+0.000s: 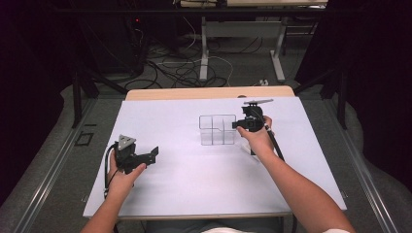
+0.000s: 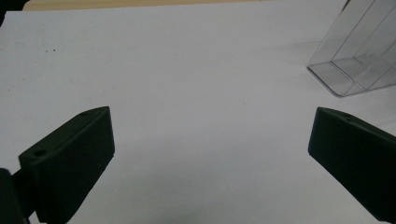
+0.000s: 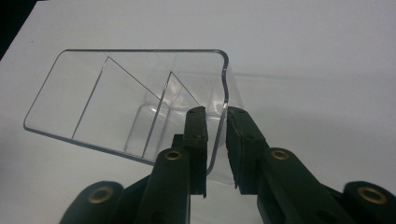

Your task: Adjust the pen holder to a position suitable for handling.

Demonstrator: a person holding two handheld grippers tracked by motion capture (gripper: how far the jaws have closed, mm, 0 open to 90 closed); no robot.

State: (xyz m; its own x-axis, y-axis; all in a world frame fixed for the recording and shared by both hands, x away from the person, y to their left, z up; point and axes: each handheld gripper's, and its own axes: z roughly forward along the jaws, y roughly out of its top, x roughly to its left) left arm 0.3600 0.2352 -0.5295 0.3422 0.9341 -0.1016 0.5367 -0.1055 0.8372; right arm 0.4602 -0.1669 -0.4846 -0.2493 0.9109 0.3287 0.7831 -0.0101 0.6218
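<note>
The right hand-held gripper (image 3: 216,140) pinches the near wall of the clear divided organizer (image 3: 126,100) mid-bench (image 1: 194,174), apparently to reposition it next, while the left hand-held gripper (image 2: 210,154) hangs wide open, empty.

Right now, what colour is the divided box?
Clear, colourless plastic box; right gripper view shows it best.

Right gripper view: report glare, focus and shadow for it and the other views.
Right gripper view: right gripper sharp, faint reflections on the clear organizer. Left gripper view: left gripper jaws slightly soft, white sheet evenly lit. High view: dark surroundings.
</note>
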